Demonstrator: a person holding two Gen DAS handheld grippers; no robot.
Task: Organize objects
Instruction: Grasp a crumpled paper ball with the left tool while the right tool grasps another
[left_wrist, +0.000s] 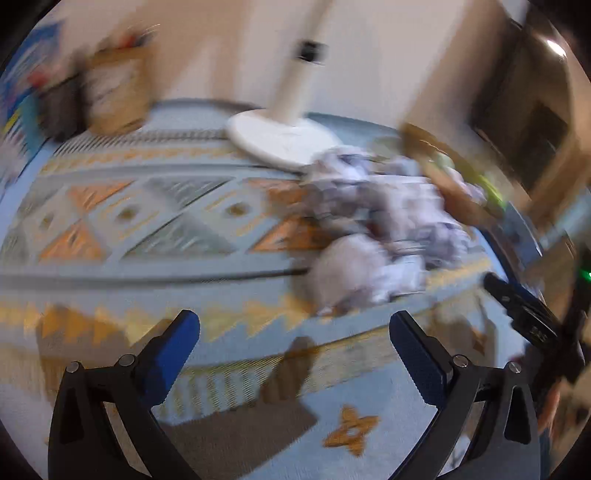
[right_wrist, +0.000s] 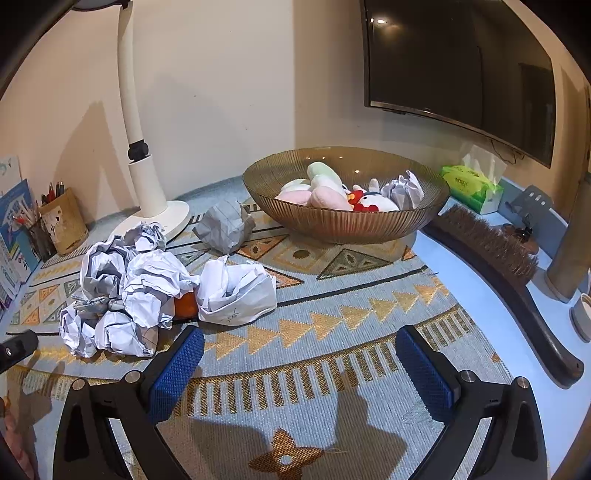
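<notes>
The right gripper (right_wrist: 299, 354) hovers over the patterned mat (right_wrist: 332, 325) with its blue pads spread wide apart and nothing between them. Just beyond its left finger lies a heap of crumpled paper balls (right_wrist: 147, 291), with something orange (right_wrist: 185, 305) peeking out from under the sheets. A further grey paper ball (right_wrist: 223, 226) sits alone, farther back, between the heap and the ribbed amber bowl (right_wrist: 332, 225). The bowl stands at the far right of the mat and holds soft plush toys (right_wrist: 325, 188) plus one more crumpled paper (right_wrist: 402, 190) against its right side.

The left gripper (left_wrist: 293, 328) (its view is badly blurred) also has its fingers well apart and empty, aimed at the mat (left_wrist: 147, 221) with the paper heap (left_wrist: 376, 236) just ahead and to the right.

At the far edge stands a white lamp base (right_wrist: 159, 218), left of the bowl. A pen holder (right_wrist: 62, 221) is at far left, a green tissue pack (right_wrist: 472, 186) sits right of the bowl, and a brown brush (right_wrist: 491, 251) lies along the mat's right rim.
</notes>
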